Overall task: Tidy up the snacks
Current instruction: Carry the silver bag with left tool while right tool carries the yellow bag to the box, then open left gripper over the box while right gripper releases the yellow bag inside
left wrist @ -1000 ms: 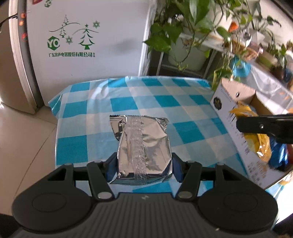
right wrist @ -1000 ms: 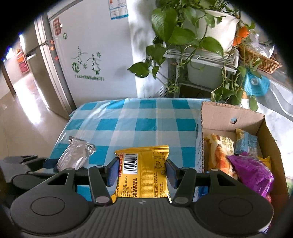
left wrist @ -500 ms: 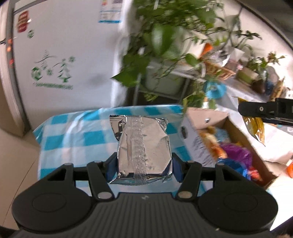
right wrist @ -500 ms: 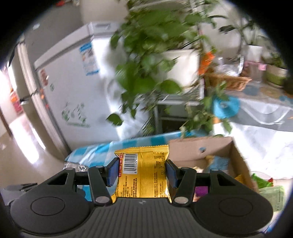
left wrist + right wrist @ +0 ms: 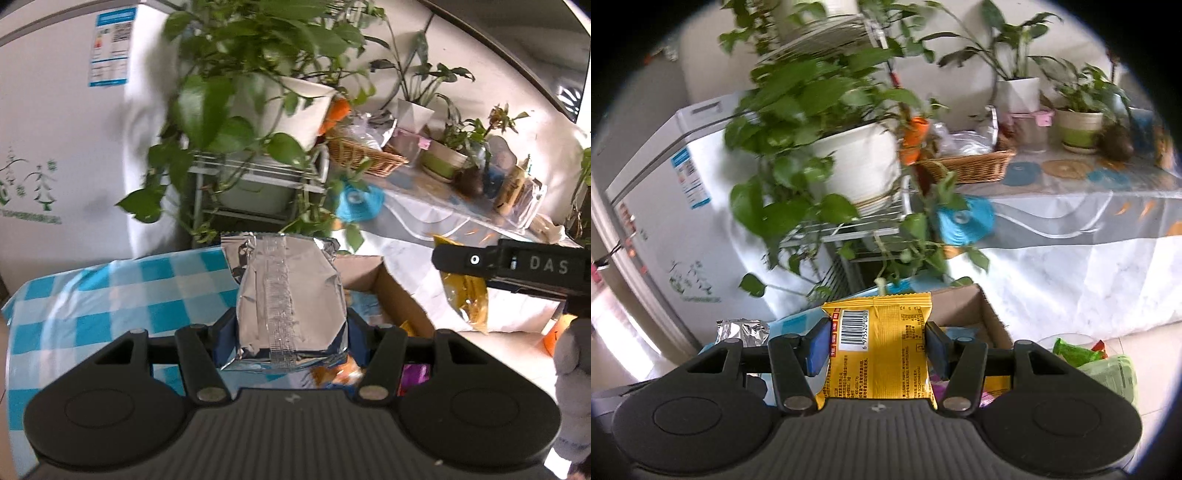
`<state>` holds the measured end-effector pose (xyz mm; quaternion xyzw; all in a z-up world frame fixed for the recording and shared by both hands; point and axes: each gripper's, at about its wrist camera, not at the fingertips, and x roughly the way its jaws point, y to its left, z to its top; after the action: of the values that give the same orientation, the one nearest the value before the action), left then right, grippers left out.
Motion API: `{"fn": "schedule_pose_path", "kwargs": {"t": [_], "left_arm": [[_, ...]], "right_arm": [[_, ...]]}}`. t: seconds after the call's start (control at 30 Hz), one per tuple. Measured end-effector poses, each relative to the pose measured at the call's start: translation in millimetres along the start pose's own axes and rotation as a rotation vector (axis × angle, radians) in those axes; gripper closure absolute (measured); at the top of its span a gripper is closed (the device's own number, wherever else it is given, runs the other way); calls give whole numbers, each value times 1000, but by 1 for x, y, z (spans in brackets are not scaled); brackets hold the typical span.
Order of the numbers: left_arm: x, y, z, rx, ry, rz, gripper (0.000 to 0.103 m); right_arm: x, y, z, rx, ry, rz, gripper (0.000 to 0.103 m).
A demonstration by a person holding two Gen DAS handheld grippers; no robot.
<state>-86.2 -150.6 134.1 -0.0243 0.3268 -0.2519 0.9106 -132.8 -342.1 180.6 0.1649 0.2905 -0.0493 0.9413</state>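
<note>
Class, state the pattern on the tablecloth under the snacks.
The tablecloth has blue-and-white checks; the left wrist view shows it best.

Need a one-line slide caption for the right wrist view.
Right gripper holds a yellow snack packet above the cardboard box.

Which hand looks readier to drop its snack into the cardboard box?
Probably the left. Its gripper holds the silver packet right at the cardboard box, with boxed snacks showing beneath. The right gripper, clamping the yellow packet, seems higher and off to the side.
</note>
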Motion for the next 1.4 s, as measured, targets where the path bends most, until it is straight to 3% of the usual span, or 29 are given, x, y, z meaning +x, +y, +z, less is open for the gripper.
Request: {"fn": "schedule_pose_path", "kwargs": {"t": [0.23, 0.87, 0.93, 1.0, 1.4], "left_arm": [[24, -31, 5, 12, 24, -29, 44], [76, -66, -1, 45, 115, -25, 41], [73, -70, 1, 69, 107, -10, 25], [69, -73, 3, 86, 98, 19, 18], [49, -62, 1, 76, 150, 92, 13]], "right_arm": [[7, -26, 9, 100, -9, -9, 43], [54, -42, 18, 138, 78, -24, 42], [56, -43, 19, 146, 76, -32, 34], [55, -46, 20, 167, 69, -38, 21], [42, -43, 17, 135, 65, -69, 7]]}}
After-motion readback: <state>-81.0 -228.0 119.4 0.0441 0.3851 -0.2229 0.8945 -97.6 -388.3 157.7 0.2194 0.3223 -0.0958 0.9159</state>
